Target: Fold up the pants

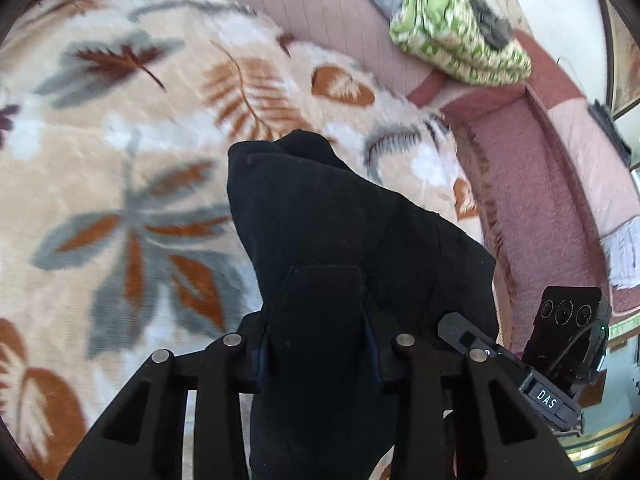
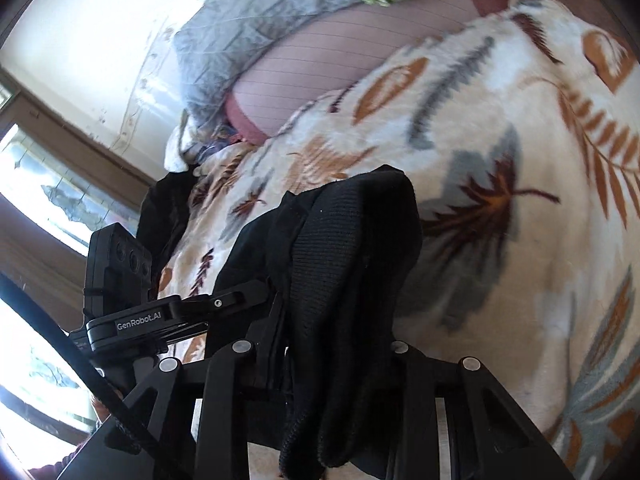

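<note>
Black pants point(image 1: 344, 216) held up over a leaf-print blanket point(image 1: 120, 128).
Left claw point(image 1: 320, 292) and right claw point(image 2: 320, 280) each clamp the dark cloth (fingertips buried in folds).

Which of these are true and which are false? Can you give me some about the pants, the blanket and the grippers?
1. The pants are black. True.
2. The left gripper is shut on the pants. True.
3. The blanket is plain blue. False: it is cream with brown and grey leaves.
4. The right gripper holds nothing. False: it is shut on the pants' ribbed edge.
5. A green patterned cloth lies on the pink sofa. True.
</note>
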